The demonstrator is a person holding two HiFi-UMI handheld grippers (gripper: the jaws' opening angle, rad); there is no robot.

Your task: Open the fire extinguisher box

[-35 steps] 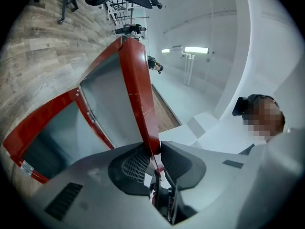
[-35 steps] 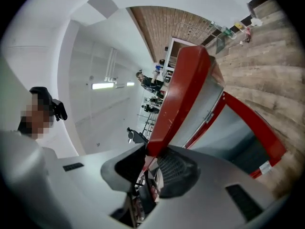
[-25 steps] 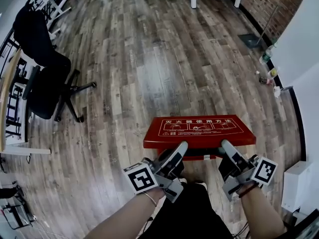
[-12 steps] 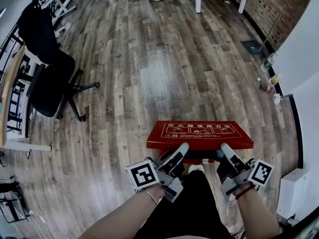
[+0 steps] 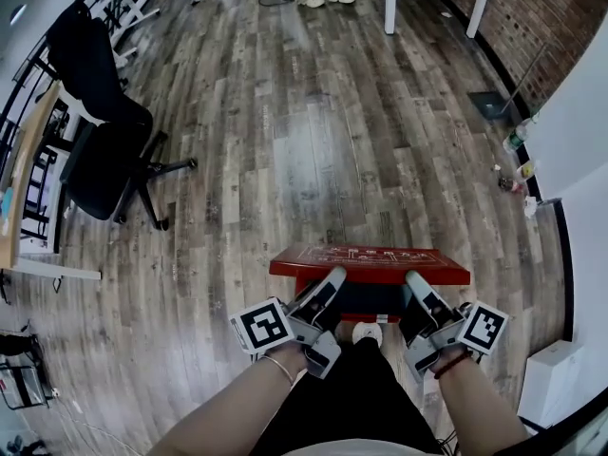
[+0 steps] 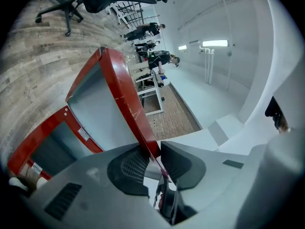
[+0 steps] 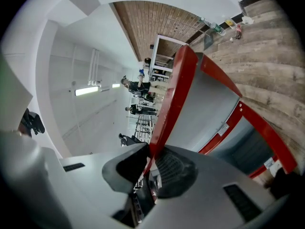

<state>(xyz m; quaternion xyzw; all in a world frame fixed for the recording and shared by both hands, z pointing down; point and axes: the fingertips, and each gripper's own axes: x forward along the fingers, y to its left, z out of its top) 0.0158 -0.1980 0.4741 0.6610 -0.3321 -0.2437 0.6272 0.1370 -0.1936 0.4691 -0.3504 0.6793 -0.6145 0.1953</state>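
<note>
Pinches the front edge of the red lid (image 5: 369, 262) with the left gripper (image 5: 334, 276), jaws nearly together on it. Clamps the same edge in the right gripper (image 5: 413, 279), jaws just closing tighter. Holds it tilted up over the fire extinguisher box (image 6: 35, 144) on the wood floor (image 5: 285, 141).

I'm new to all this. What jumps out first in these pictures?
The bright red lid of the fire extinguisher box, low in the head view's centre, raised at its near edge. The left gripper and right gripper each pinch that edge in their jaws; the right's have just been closing on it. A black office chair stands at left.
</note>
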